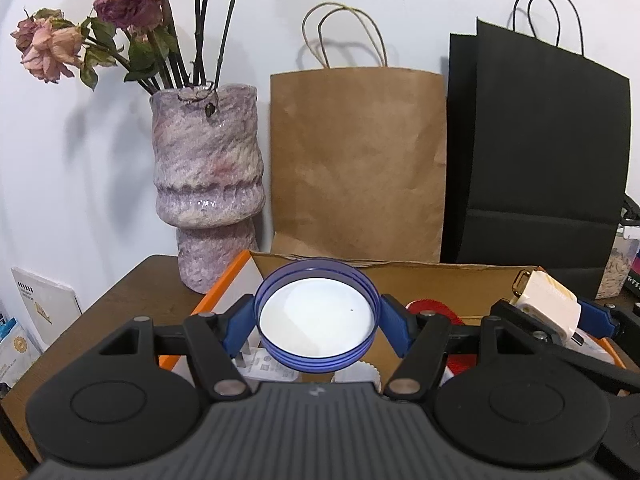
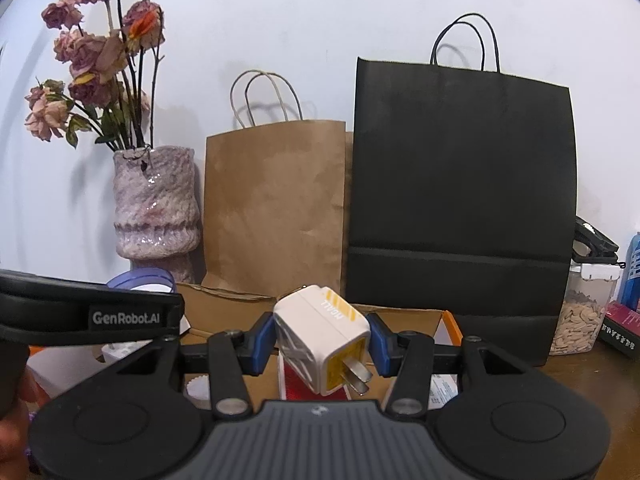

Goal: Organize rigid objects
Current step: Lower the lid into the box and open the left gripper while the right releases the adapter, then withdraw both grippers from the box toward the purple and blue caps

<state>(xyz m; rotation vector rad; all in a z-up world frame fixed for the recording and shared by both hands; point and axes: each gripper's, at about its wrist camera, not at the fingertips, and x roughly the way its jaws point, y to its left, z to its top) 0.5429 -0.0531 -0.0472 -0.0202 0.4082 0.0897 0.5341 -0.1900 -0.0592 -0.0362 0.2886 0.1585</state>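
Up above the cardboard box [image 1: 440, 280], left gripper [image 1: 316, 322] fingers pinch a blue-rimmed lid [image 1: 316, 318], white inside; right gripper [image 2: 322, 342] fingers clamp a white-and-yellow plug adapter [image 2: 320, 336], hiding box contents.

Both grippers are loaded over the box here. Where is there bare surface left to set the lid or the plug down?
Bare wood shows on the table left of the orange-edged box, between the vase and the booklets. Another strip lies right of the box, before the black bag and seed jar. The box floor is crowded; the back edge is lined by bags.
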